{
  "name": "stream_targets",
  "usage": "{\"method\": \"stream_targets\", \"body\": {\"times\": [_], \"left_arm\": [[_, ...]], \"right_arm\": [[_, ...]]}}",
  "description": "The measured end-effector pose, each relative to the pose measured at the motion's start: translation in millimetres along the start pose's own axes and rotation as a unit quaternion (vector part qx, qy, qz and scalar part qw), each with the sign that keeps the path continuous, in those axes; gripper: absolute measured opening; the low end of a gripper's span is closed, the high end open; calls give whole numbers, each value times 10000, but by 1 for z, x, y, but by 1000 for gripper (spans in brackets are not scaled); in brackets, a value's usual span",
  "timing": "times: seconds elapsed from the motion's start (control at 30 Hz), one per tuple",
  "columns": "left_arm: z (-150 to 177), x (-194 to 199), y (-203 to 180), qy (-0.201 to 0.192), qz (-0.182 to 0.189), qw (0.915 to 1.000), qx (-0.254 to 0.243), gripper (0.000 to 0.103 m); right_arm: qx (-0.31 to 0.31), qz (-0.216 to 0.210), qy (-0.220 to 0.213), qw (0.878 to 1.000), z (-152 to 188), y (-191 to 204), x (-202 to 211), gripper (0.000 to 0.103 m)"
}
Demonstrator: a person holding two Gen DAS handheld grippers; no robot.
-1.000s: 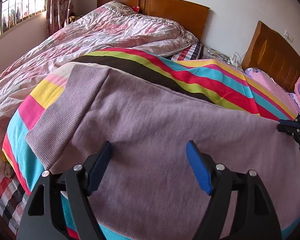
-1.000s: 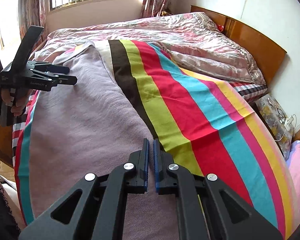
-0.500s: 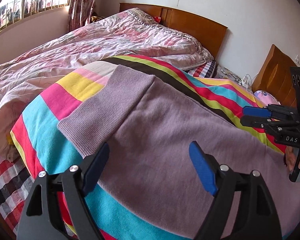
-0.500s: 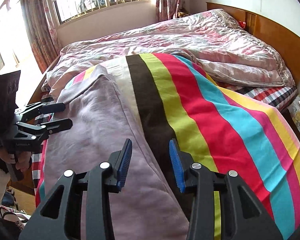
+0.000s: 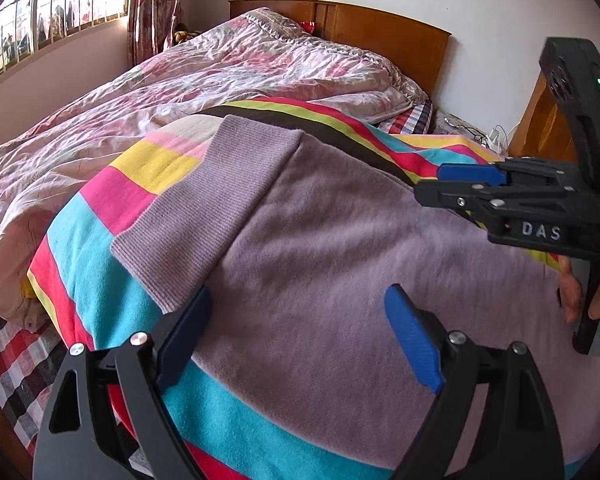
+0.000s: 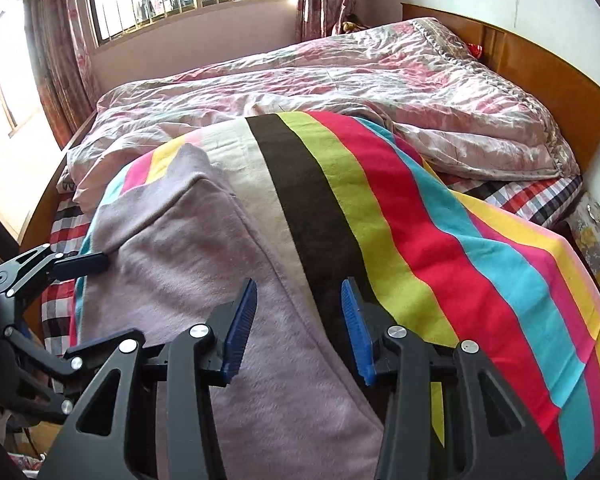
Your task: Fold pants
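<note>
Mauve fleecy knit pants (image 5: 340, 264) with a ribbed cuff band (image 5: 204, 216) lie spread flat on a striped multicolour fleece blanket (image 6: 440, 248), which covers the near part of a wooden-framed bed (image 5: 380, 28). A crumpled pink floral quilt (image 5: 180, 88) is heaped beyond.

Left claw (image 5: 298, 336): blue pads spread wide and opening, hanging over the fabric near the cuff end; nothing between the pads that they press on. Right claw (image 6: 300, 332): jaws partly apart and opening, over the far long edge of the pants where it meets the dark stripe; not pinching. The person's fingers (image 5: 576, 292) show on its handle in the left view.

Risks, as judged:
- Pants and blanket are both soft fleece; a pinch that goes too deep could take the blanket along with the pants.
- A thin edge grab could take only the top layer, so the layers slide apart when lifted.
- Uneven lift between the two claws would skew the fold line.

Against the frame a second ago: right claw was pressed together, now apart. Left claw is spread somewhat wider. In the left view the right claw has come from the frame edge to well inside, larger and nearer. More of the cuff and blanket edge now shows.
</note>
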State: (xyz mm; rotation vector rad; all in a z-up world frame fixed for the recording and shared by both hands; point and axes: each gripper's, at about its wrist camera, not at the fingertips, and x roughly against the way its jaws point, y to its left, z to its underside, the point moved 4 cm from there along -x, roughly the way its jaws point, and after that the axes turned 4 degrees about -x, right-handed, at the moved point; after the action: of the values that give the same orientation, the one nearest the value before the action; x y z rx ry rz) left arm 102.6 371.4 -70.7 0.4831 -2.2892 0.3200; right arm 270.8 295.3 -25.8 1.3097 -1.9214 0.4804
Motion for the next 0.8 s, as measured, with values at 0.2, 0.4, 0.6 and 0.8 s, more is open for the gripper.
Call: {"method": "stream_targets", "body": {"times": [0.2,0.4,0.6,0.8], "left_arm": [[-10,32,-12,-382,410,9984,77,91],[0,10,-48,-67,557,9976,-412,93],[12,-15,-41,214,225,9992,-265,94],[6,24,-33,-103,259,9996,-96,94]], "right_arm": [[-212,591,-110,9980,73,-50,91,42],[-1129,1216,363,9855,157,-148,145,44],[-1803,1785,527,9658,207,-195,144,55],[-1956,1465,-489,9684,192,-149,191,55]]}}
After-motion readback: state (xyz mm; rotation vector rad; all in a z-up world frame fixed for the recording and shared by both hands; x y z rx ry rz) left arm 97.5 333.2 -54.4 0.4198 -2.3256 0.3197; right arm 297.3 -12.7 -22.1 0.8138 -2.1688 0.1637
